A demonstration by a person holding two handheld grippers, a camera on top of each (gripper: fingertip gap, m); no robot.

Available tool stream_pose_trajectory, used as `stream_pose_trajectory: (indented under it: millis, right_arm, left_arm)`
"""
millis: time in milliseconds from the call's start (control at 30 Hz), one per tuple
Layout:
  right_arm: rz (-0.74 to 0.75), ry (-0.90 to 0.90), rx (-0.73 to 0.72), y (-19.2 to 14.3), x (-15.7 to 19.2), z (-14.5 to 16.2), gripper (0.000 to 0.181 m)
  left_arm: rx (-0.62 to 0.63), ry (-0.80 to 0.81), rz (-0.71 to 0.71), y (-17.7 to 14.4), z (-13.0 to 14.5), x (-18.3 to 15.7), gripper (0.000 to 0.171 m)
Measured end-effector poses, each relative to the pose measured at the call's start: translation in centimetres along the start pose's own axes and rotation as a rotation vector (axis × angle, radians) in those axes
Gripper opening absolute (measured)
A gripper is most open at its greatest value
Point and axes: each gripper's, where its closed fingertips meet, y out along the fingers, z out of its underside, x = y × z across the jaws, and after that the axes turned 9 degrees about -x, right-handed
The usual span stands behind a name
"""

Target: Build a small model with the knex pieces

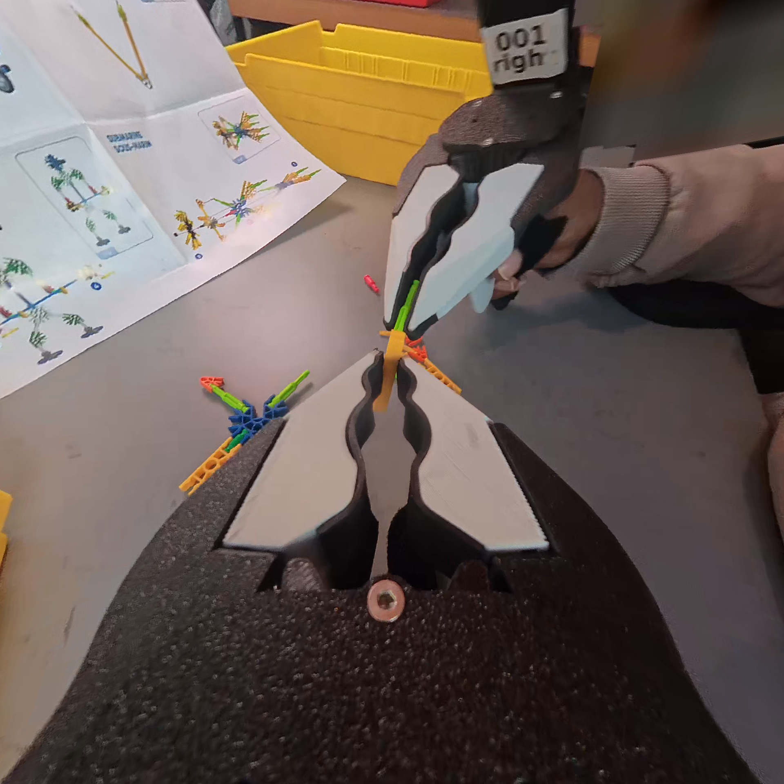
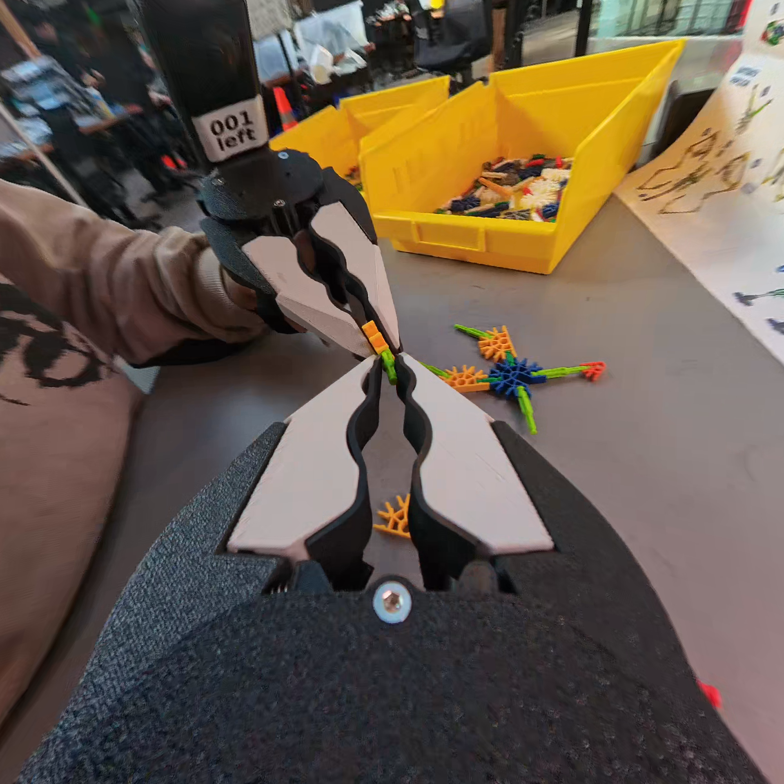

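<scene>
My left gripper is shut on an orange connector, held edge-on between the tips. My right gripper is shut on a short green rod. The two grippers meet tip to tip above the grey table, and the rod's end touches the orange connector. In the left wrist view the right gripper comes down from the upper right with the green rod between its fingers. In the right wrist view the left gripper comes in from the upper left. A hand in a beige sleeve holds each one.
A built piece with a blue hub, green rods and orange connectors lies on the table. A loose orange connector lies under my right gripper. Yellow bins of parts stand behind. A picture instruction sheet lies at the left. A small red piece lies nearby. Left and right tips are no more than a few centimetres apart.
</scene>
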Motion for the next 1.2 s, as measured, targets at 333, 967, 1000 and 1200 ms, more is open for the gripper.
stream_pose_trajectory:
  millis: [333, 967, 1000, 1200]
  right_arm:
    - [0.17, -0.342, -0.039, 0.3, 0.5, -2.5, 0.003]
    - [-0.294, 0.412, -0.315, -0.8, 3.1, -4.8, 0.003]
    - [-0.288, 0.414, -0.33, -0.9, 2.9, -5.0, 0.002]
    - [-0.275, 0.385, -0.333, -0.9, 2.8, -4.8, 0.002]
  left_arm:
    - [-0.163, -0.312, 0.049, -0.4, -1.9, 0.5, 0.005]
    - [-0.303, -0.365, 0.323, -1.7, -4.8, -2.7, 0.011]
    - [-0.299, -0.37, 0.327, -1.6, -4.7, -2.8, 0.011]
    - [-0.277, -0.425, 0.309, -1.3, -4.4, -2.4, 0.005]
